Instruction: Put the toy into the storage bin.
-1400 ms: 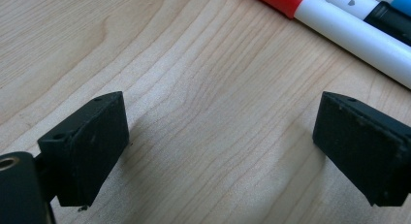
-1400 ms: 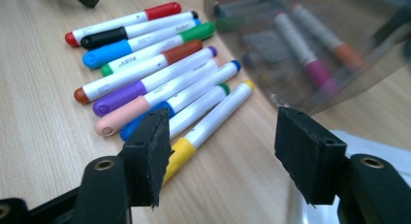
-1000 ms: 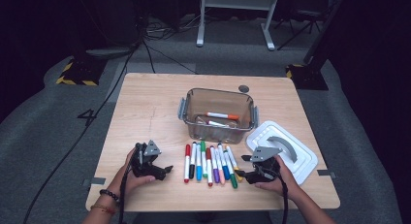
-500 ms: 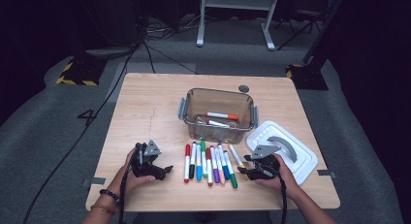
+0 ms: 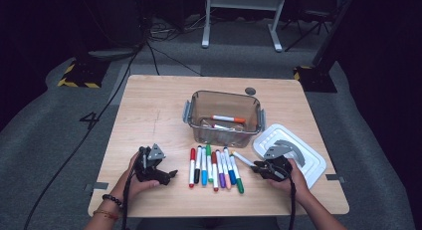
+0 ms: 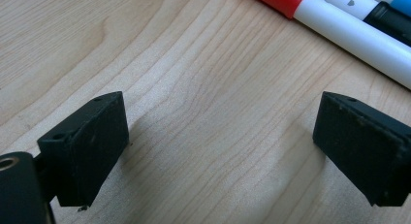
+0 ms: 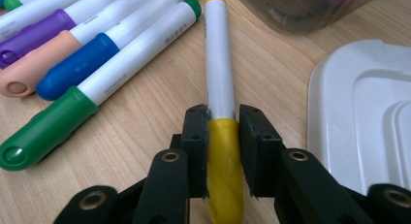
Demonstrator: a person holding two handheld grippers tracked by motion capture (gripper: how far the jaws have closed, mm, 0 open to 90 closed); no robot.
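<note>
Marker sorting, moment of grasp. The right tongs (image 7: 223, 136) have just been closing and now pinch the yellow marker (image 7: 220, 83) by its cap end; half a second earlier, in the high view, they stood wider around the same marker, so contact is newly made. The yellow marker lies flat on the table (image 5: 149, 115), at the right edge of the row of markers (image 5: 214, 165) and just left of the white lid (image 5: 308, 158), its far end pointing toward the clear bin (image 5: 224, 118), which already holds an orange marker (image 5: 228, 119). The left tongs (image 6: 218, 132) rest spread over bare wood beside the red marker (image 6: 278, 0), gripping nothing, in the same spot as in both earlier pictures. With the pinch apparently secure, the likely next step is to lift the yellow marker and carry it to the bin; the off-centre hold may let it tip.
</note>
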